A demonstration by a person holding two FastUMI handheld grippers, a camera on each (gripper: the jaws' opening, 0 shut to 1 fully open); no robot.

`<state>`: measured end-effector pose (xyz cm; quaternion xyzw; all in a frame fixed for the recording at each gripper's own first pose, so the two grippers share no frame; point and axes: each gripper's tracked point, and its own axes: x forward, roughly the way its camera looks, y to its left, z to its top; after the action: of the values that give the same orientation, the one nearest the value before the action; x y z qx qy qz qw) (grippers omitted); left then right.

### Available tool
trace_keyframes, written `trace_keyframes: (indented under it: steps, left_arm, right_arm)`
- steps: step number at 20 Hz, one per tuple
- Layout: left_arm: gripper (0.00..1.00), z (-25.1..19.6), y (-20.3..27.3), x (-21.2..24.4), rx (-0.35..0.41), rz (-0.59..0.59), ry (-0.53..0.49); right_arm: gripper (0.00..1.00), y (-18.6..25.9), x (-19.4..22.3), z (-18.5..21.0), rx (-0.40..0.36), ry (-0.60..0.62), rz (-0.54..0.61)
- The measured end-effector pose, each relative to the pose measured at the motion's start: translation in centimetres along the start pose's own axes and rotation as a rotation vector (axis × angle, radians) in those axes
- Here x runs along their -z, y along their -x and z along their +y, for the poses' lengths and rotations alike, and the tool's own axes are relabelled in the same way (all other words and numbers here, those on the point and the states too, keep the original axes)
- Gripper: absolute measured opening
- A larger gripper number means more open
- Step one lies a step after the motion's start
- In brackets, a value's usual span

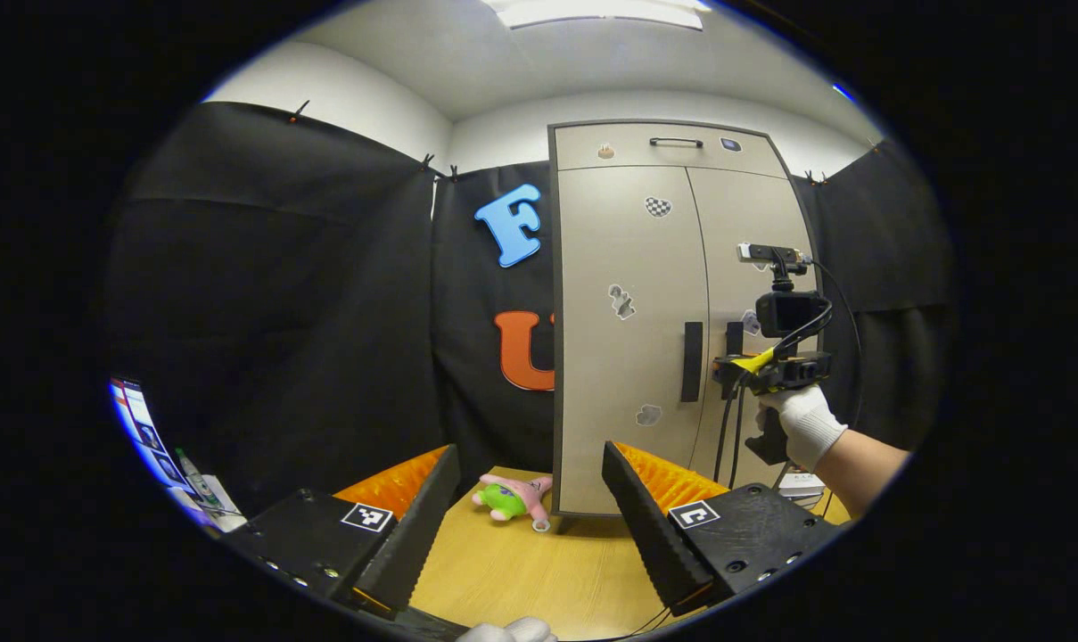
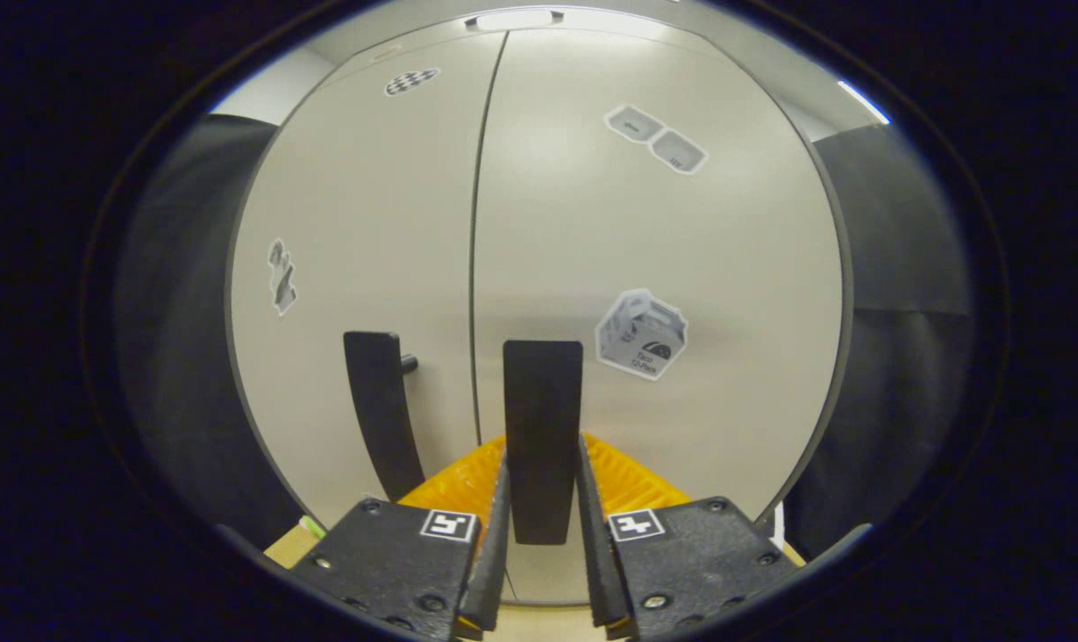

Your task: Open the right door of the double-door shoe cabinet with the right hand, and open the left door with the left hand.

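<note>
The beige double-door shoe cabinet (image 1: 628, 267) stands upright with both doors closed. In the left gripper view, my left gripper (image 1: 530, 450) is open and well back from the cabinet, roughly facing its left door (image 1: 623, 401) and that door's black vertical handle (image 1: 692, 361). A gloved hand (image 1: 802, 423) holds my right gripper (image 1: 733, 366) at the right door's handle. In the right gripper view, my right gripper (image 2: 543, 446) is closed on the right door's black handle (image 2: 543, 392), one finger pressing each side. The left handle (image 2: 378, 410) hangs free beside it.
A pink and green plush toy (image 1: 514, 499) lies on the wooden table (image 1: 521, 580) at the cabinet's left foot. A drawer with a bar handle (image 1: 677, 142) tops the cabinet. Small white boxes (image 1: 802, 483) sit at its right base.
</note>
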<state>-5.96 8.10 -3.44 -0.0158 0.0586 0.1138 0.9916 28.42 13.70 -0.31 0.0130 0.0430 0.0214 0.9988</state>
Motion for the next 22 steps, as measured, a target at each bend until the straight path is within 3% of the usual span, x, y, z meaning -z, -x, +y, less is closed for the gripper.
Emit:
trace_keyframes:
  steps: [7, 22]
  left_arm:
    - [0.96, 0.3, 0.1, -0.5, 0.014, -0.019, 0.003]
    - [0.96, -1.1, 3.3, 0.2, 0.062, -0.01, 0.017]
  right_arm:
    - [0.17, 0.7, 0.1, -0.2, -0.039, 0.014, 0.015]
    - [0.16, 7.2, 1.0, -1.9, -0.093, 0.011, 0.026]
